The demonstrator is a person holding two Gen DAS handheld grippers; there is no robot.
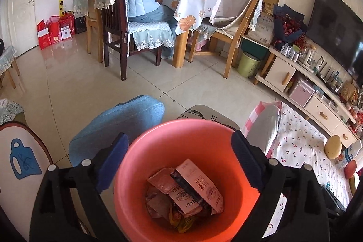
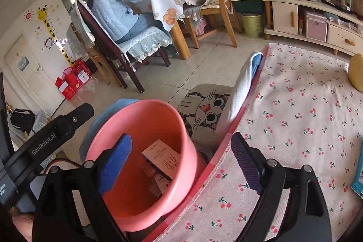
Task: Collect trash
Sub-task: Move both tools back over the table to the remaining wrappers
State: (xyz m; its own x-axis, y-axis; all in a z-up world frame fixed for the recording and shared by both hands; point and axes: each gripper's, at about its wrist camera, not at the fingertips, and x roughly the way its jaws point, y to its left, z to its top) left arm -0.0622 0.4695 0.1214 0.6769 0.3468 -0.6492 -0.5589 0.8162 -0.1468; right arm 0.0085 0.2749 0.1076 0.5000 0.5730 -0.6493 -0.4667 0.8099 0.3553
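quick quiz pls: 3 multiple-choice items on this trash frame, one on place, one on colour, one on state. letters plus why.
1. Where are the wrappers?
A. inside the bin
B. on the tablecloth
C. on the floor tiles

2. What colour is the bin?
A. green
B. pink
C. white

3. How is the right gripper?
A. shut on a wrapper
B. shut on the bin rim
C. open, holding nothing

Answers:
1. A, the wrappers lie piled at the bin's bottom.
2. B, its wall and rim are salmon pink in both views.
3. C, its blue fingers stand wide apart with nothing between them; the left gripper is open too, straddling the bin from above.
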